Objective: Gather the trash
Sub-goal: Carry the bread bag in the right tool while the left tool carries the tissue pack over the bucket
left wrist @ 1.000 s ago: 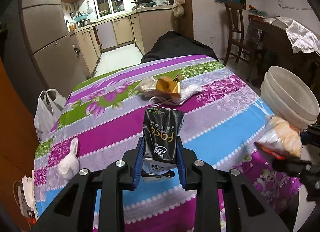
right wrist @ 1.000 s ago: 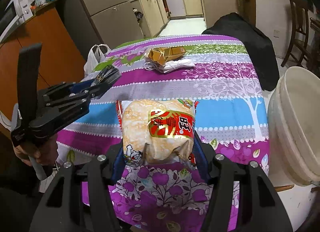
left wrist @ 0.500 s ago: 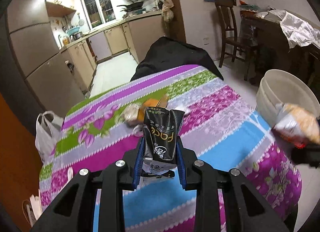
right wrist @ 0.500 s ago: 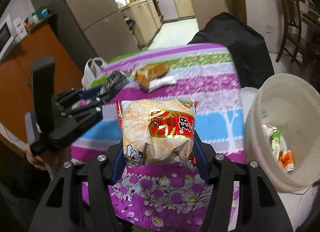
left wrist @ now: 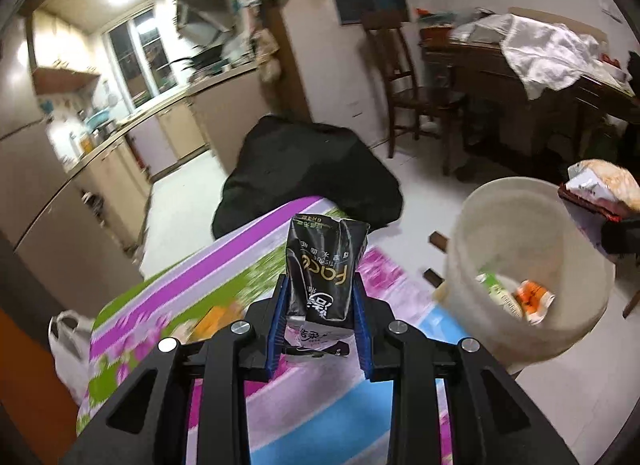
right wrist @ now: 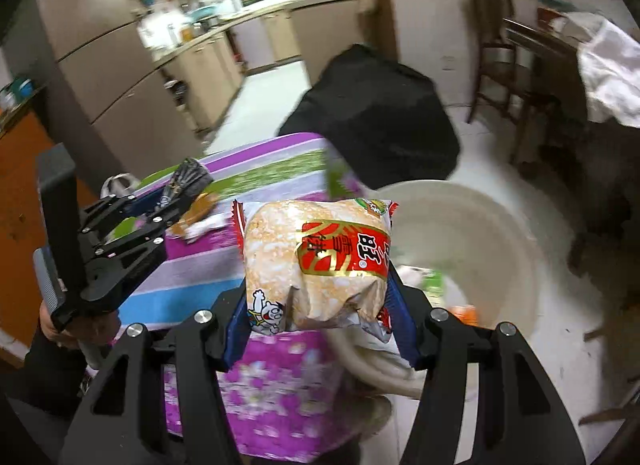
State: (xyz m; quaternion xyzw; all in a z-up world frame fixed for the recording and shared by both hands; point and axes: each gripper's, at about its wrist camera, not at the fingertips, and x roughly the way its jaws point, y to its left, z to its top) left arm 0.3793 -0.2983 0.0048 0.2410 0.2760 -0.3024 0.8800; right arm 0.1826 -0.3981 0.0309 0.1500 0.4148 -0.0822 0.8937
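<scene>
Carry step: the left tongs [left wrist: 320, 301] pinch the black pack [left wrist: 322, 265] at frame centre and the right tongs [right wrist: 316, 301] pinch the snack bag [right wrist: 316, 261]; next, position each above the bucket [left wrist: 472, 233], lower right, and release.

The bucket [left wrist: 528, 249] stands on the floor, right of the table [left wrist: 224, 261], wrappers [left wrist: 516, 297] inside.

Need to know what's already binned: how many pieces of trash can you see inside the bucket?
2, both low in the bucket toward its near wall: a green-and-white wrapper and an orange-and-white wrapper beside it. Blur and the wall may hide more underneath.
</scene>
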